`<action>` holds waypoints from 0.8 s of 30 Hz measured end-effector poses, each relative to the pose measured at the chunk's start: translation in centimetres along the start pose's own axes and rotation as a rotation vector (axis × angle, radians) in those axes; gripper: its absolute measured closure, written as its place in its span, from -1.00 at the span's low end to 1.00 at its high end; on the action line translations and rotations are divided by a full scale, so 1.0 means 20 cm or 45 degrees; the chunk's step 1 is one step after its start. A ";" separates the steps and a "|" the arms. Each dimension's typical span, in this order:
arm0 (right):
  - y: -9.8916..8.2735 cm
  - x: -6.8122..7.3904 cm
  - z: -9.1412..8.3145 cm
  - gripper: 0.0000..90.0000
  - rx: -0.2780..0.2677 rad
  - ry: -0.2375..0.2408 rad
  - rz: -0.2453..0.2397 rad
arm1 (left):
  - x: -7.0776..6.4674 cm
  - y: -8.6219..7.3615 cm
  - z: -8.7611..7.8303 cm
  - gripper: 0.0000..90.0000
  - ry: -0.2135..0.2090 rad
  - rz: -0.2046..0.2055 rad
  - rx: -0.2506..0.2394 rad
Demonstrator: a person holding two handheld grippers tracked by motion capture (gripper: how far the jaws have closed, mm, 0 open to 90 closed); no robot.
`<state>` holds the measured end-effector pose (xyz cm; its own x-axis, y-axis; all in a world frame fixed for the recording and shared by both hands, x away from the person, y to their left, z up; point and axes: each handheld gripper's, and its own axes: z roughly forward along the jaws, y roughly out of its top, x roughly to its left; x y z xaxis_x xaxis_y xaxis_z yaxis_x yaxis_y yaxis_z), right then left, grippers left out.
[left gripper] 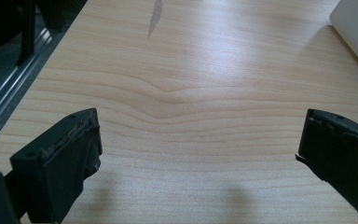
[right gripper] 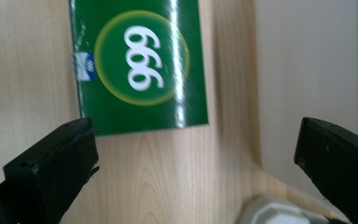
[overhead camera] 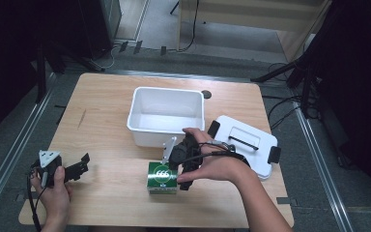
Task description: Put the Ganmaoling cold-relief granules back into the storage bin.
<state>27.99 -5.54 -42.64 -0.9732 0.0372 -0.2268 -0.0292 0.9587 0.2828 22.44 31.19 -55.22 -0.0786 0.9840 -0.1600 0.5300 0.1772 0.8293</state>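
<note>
A green box (overhead camera: 162, 177) with a white "999" in a yellow ring lies on the wooden table (overhead camera: 111, 121) near the front middle. My right gripper (overhead camera: 181, 162) hovers just above and right of it, pointing down, jaws wide open and empty. In the right gripper view the green box (right gripper: 137, 65) lies ahead between the open jaws of that gripper (right gripper: 196, 154), nearer the left jaw. My left gripper (overhead camera: 79, 166) rests at the table's front left, held by a hand, open and empty. In the left gripper view its gripper (left gripper: 200, 149) spans bare wood.
An empty white bin (overhead camera: 166, 116) stands behind the box at the table's middle. Its white lid (overhead camera: 244, 142) with black latches lies to the right, close to the right hand. A dark streak (overhead camera: 82, 117) marks the wood at the left.
</note>
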 end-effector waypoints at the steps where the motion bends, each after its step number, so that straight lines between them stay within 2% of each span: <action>1: 0.01 0.01 0.01 -1.00 0.001 0.010 -0.006 | 0.00 0.00 0.00 -1.00 0.000 0.002 0.001; 8: 0.07 0.04 0.08 -1.00 -0.004 0.064 -0.055 | 0.00 0.00 0.00 -1.00 -0.001 0.004 0.000; 14: 0.09 0.07 0.15 -1.00 -0.002 0.114 -0.064 | 0.00 0.00 0.00 -1.00 0.002 0.008 0.001; 18: 0.10 0.08 0.20 -1.00 0.024 0.127 -0.069 | 0.00 0.00 0.00 -1.00 -0.001 0.007 0.002; 24: 0.10 0.07 0.24 -1.00 0.023 0.128 -0.075 | 0.00 0.00 0.00 -1.00 -0.002 0.005 0.006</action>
<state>27.60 -2.22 -46.94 -0.9879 -0.0469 -0.1476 -0.0838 0.9633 0.2548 22.49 31.18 -55.22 -0.0751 0.9846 -0.1579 0.5340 0.1734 0.8275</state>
